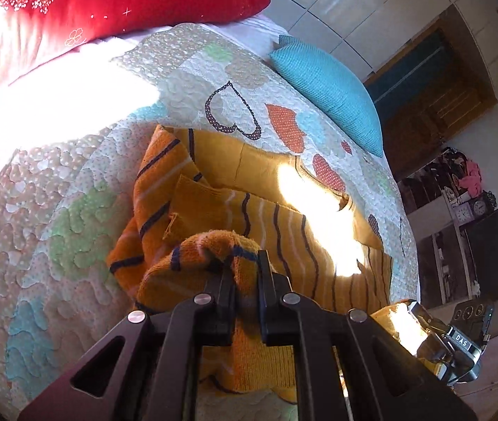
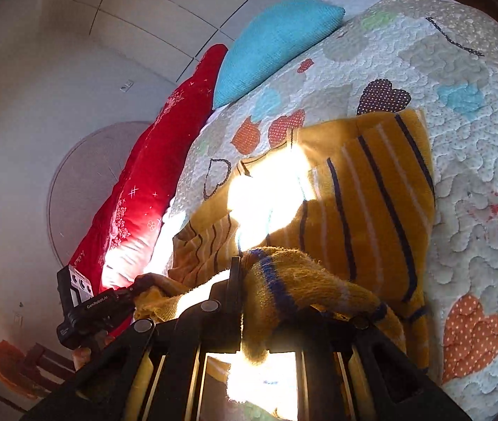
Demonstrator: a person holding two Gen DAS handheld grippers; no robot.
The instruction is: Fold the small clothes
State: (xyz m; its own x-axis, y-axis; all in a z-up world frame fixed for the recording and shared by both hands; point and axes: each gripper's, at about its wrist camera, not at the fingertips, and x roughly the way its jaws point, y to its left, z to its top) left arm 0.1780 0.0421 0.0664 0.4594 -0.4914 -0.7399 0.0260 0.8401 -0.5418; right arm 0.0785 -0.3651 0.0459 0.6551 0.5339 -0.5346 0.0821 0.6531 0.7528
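Sweater [image 1: 249, 182] in orange knit with dark stripes sprawls half-folded on the quilted bed [image 1: 56, 210], stretching away ahead of both tongs; left tongs [image 1: 245, 273] and right tongs [image 2: 249, 280] each clench its bunched near hem, equally close, side by side.

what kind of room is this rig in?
Most likely a home bedroom. The striped orange sweater lies on a bed under a heart-patch quilt, with a red pillow and a teal cushion at its far edge, and a wooden door beyond.
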